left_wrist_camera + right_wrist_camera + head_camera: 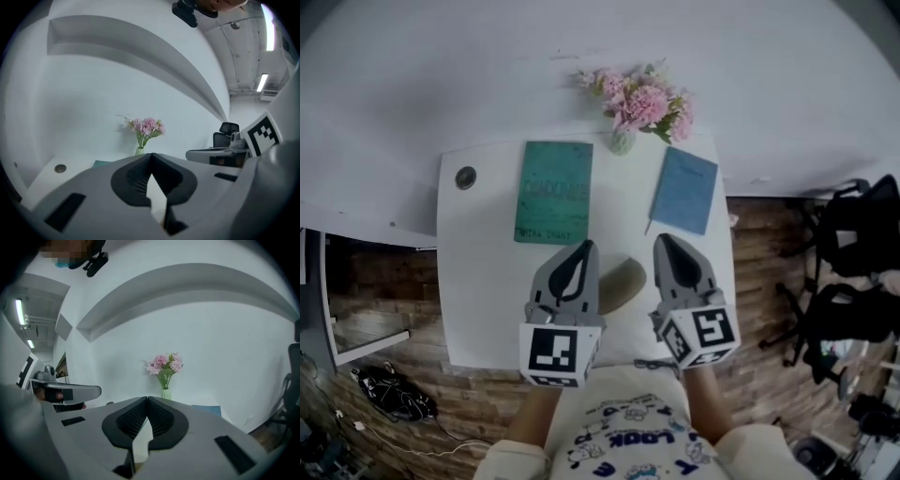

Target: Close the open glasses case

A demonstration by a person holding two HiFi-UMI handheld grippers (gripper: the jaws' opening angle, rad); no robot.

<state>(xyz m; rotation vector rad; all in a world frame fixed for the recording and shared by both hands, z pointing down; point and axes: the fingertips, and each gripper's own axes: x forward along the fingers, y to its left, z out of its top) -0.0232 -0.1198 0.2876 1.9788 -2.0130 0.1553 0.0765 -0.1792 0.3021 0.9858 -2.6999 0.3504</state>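
A tan oval glasses case (623, 281) lies on the white table (483, 281) near its front edge; part of it is hidden behind my left gripper, and I cannot tell whether its lid is up or down. My left gripper (584, 246) is held above the table just left of the case, jaws shut with nothing between them. Just right of the case, my right gripper (664, 240) is also shut and empty. Both point toward the far wall. In the left gripper view the left gripper's (151, 154) tips meet, and the right gripper's (147, 398) tips meet in the right gripper view. Neither gripper view shows the case.
A green book (554, 192) and a blue book (684, 190) lie on the far half of the table. A vase of pink flowers (639, 103) stands at the back edge. A round cable grommet (466, 177) sits far left. Black office chairs (853, 234) stand to the right.
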